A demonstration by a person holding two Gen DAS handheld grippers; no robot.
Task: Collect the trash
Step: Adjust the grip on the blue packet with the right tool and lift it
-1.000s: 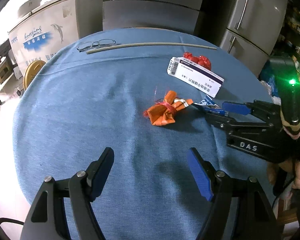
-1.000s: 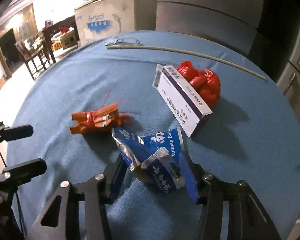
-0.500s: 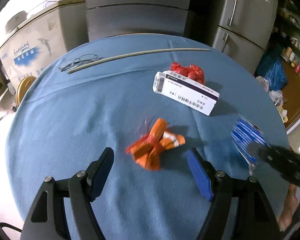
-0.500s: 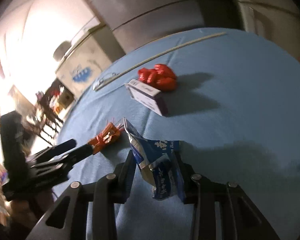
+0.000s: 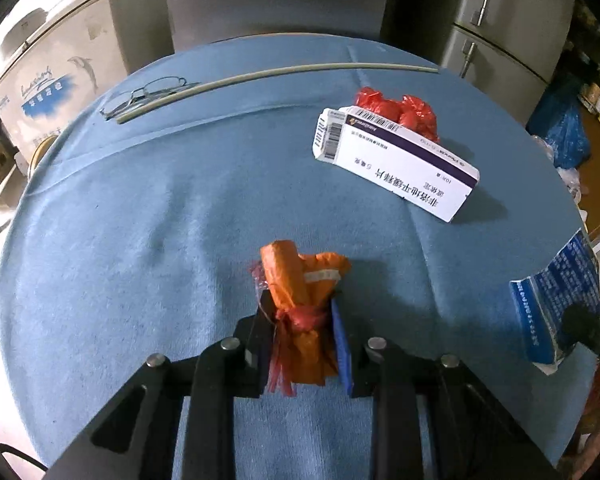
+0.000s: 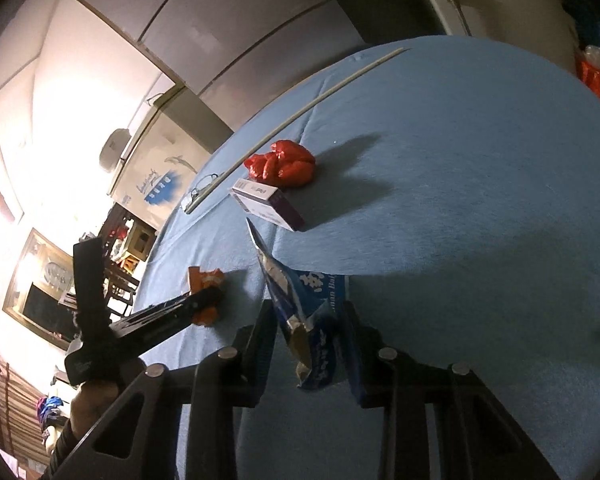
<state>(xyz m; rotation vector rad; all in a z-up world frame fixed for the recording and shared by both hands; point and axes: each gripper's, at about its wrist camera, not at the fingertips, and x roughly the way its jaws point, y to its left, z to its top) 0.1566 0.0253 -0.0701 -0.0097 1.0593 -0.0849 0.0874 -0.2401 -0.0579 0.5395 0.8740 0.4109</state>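
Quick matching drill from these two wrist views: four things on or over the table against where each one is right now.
Things:
1. orange wrapper
2. blue packet
3. red bag
4. glasses

Places:
A. lies by the near end of the long stick
B. clamped in the right gripper
C. clamped in the left gripper
D. sits behind the white box

Pairs: 1-C, 2-B, 3-D, 4-A
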